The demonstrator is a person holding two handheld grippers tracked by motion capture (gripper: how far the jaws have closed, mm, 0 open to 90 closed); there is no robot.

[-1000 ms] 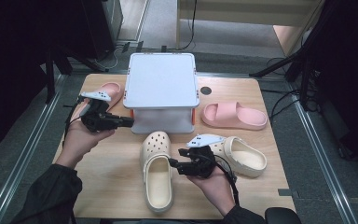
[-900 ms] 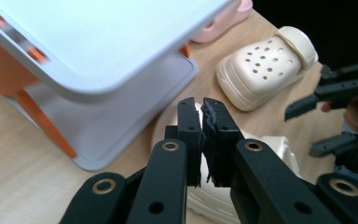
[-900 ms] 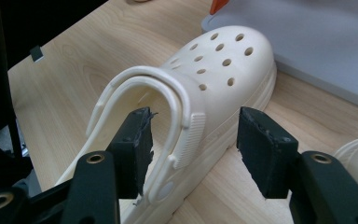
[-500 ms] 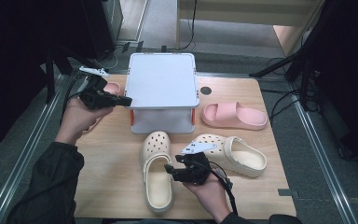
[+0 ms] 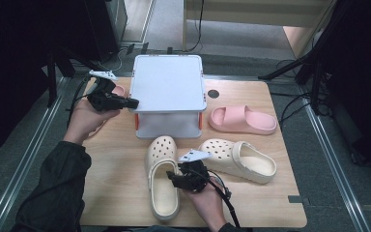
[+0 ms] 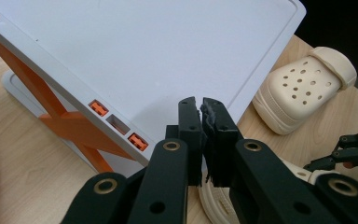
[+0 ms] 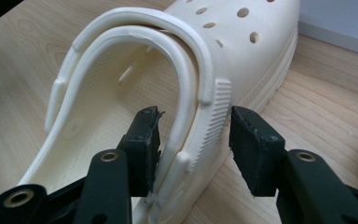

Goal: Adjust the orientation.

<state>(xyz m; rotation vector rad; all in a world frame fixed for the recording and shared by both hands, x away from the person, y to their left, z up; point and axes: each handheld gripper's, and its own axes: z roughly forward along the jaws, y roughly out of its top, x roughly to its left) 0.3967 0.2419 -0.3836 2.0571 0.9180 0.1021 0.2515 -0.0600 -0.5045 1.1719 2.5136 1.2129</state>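
clog wall between right jaws

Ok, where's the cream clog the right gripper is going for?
In the high view the cream clog lies near the table's front edge, left of the other cream clog, its side wall between the right gripper's jaws.

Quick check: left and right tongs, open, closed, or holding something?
Left tongs: closed, empty, over the white box lid.
Right tongs: open and just been closing, astride the cream clog side wall, not yet clamped.

Two clogs lie before the stand, slide right.
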